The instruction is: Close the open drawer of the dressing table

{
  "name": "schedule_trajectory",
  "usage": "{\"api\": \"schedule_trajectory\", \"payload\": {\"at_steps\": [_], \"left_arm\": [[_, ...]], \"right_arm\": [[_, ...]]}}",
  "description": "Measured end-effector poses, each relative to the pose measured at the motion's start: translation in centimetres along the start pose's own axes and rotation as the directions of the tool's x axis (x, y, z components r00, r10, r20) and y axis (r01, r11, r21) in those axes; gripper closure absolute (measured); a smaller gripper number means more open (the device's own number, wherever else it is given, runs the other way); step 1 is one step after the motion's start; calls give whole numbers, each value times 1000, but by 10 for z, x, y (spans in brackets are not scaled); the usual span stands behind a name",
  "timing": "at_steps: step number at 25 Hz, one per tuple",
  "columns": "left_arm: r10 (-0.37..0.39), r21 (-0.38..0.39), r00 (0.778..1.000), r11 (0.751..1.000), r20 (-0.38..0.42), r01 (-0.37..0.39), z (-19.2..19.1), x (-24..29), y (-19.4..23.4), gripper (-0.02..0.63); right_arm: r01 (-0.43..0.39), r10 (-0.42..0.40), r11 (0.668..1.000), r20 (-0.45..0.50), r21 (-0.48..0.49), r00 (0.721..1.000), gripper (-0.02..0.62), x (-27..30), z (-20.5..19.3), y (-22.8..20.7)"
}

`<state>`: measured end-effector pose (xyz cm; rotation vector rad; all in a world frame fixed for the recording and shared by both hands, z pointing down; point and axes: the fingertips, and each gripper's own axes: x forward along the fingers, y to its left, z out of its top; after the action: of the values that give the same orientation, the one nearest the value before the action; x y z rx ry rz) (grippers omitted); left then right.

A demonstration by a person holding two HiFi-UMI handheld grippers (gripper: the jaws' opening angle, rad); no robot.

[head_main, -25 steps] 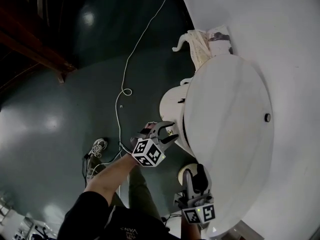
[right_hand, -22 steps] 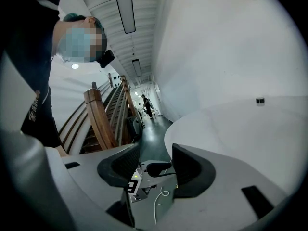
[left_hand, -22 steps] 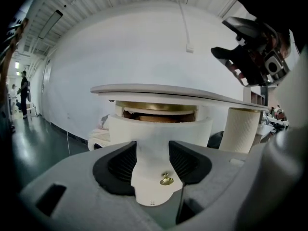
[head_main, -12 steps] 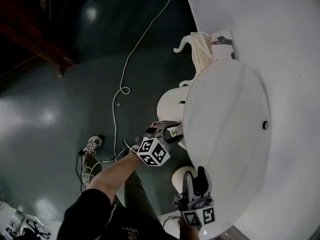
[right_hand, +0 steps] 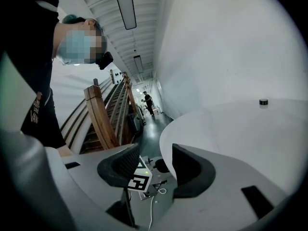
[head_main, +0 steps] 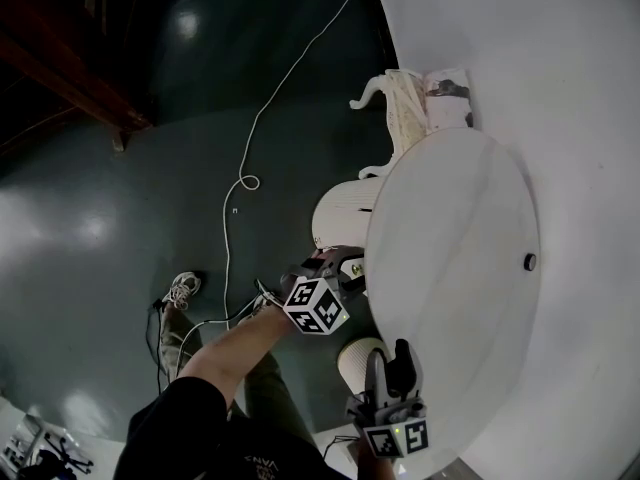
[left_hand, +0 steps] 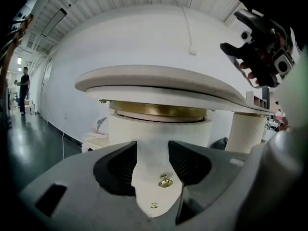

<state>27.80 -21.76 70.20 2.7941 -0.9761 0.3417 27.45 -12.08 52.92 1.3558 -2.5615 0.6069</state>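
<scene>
While we aim the left tool [head_main: 345,266] at the desk [head_main: 450,268], its jaws stand apart and hold nothing. The white drawer [left_hand: 154,134] sits directly ahead, under the round top, with its brass knob [left_hand: 165,181] low between the jaws. We cannot tell whether they touch. Our right tool [head_main: 392,350] hovers at the desk's rim, jaws apart and empty; a small dark button [right_hand: 263,101] lies well ahead of it.
</scene>
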Motion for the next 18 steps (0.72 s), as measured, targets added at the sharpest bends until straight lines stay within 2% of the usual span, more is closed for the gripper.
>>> {"api": "schedule_trajectory", "payload": {"at_steps": [18], "left_arm": [[-22, -33, 999, 999, 43, 23, 5, 12, 0, 418]], "right_arm": [[1, -1, 1000, 5, 7, 1000, 379, 2, 0, -9]]}}
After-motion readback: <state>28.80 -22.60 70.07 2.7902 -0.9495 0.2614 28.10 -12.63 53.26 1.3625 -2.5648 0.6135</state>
